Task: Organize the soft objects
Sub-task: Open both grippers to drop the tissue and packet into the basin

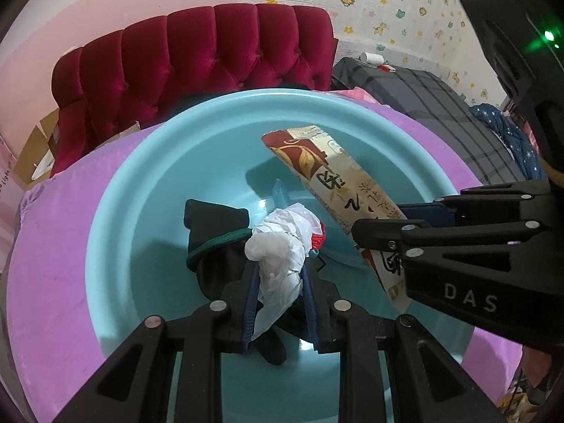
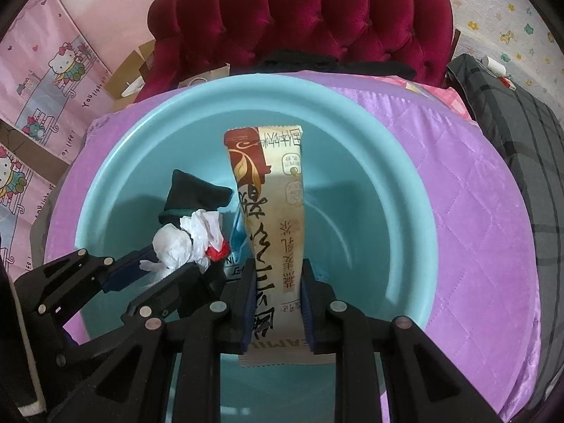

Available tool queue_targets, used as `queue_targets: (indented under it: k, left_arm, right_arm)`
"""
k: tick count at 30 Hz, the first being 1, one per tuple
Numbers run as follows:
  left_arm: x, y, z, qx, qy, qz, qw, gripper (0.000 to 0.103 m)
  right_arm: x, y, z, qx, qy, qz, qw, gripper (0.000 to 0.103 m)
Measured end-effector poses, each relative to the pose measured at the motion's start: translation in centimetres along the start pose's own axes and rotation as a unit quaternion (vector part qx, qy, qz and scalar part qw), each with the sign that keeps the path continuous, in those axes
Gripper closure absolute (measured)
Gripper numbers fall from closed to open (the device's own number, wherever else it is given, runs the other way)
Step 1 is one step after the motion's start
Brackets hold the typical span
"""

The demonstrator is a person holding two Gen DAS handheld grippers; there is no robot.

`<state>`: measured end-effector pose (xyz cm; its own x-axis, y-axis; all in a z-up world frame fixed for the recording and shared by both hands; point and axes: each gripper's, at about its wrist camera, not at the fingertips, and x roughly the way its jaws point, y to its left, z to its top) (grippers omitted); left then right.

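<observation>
A: Left wrist view?

B: The left hand-held gripper [image 1: 278, 282] is clamped on a crumpled white plastic bag [image 1: 280, 246] over the round light-blue plastic basin [image 1: 148, 162], beside a dark green-trimmed sock [image 1: 215, 232]. Featherlight and slippery, I'd judge; pinch it at the bunched middle.

A: Right wrist view?

B: The right hand-held gripper [image 2: 276, 303] is closed on a long cream-and-maroon snack packet [image 2: 271, 211] above the basin [image 2: 398, 190], which sits on the purple quilted bed cover [image 2: 476, 194]. Probably crinkly and crushable; hold gently near the lower end.

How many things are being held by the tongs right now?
2. Left tongs grip a crumpled white plastic bag; right tongs grip a long snack packet, both above the blue basin.
</observation>
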<state>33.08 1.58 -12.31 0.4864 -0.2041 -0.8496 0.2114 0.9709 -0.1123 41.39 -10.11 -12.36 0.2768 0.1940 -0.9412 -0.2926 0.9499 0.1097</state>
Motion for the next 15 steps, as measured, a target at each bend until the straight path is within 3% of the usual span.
queue_targets:
  k: [5, 7, 8, 9, 11, 12, 15]
  left_arm:
    - [-0.2, 0.1, -0.1, 0.000, -0.003, 0.001, 1.0000, 0.076]
    - [-0.4, 0.1, -0.1, 0.000, -0.003, 0.005, 1.0000, 0.070]
    - [-0.5, 0.1, -0.1, 0.000, -0.004, 0.006, 1.0000, 0.058]
    - [-0.7, 0.1, 0.0, 0.001, -0.007, 0.012, 0.9999, 0.036]
    - [-1.2, 0.0, -0.1, 0.003, -0.014, 0.023, 0.9996, 0.008]
    - [-1.6, -0.1, -0.2, 0.004, -0.022, 0.027, 0.9994, 0.002]
    - [-2.1, -0.2, -0.4, 0.004, -0.031, 0.045, 0.9985, 0.000]
  right_arm:
    - [-0.1, 0.1, 0.1, 0.000, 0.000, -0.001, 1.000, 0.076]
    - [-0.5, 0.2, 0.2, 0.001, -0.007, -0.004, 1.000, 0.071]
    - [-0.7, 0.2, 0.2, 0.000, -0.010, -0.004, 1.000, 0.066]
    - [-1.0, 0.2, 0.2, 0.001, -0.015, -0.004, 1.000, 0.055]
    - [-1.7, 0.4, 0.1, 0.002, -0.025, -0.008, 1.000, 0.047]
    - [-1.9, 0.4, 0.0, 0.000, -0.028, -0.012, 1.000, 0.039]
    - [-2.5, 0.5, -0.4, 0.002, -0.035, -0.017, 0.999, 0.003]
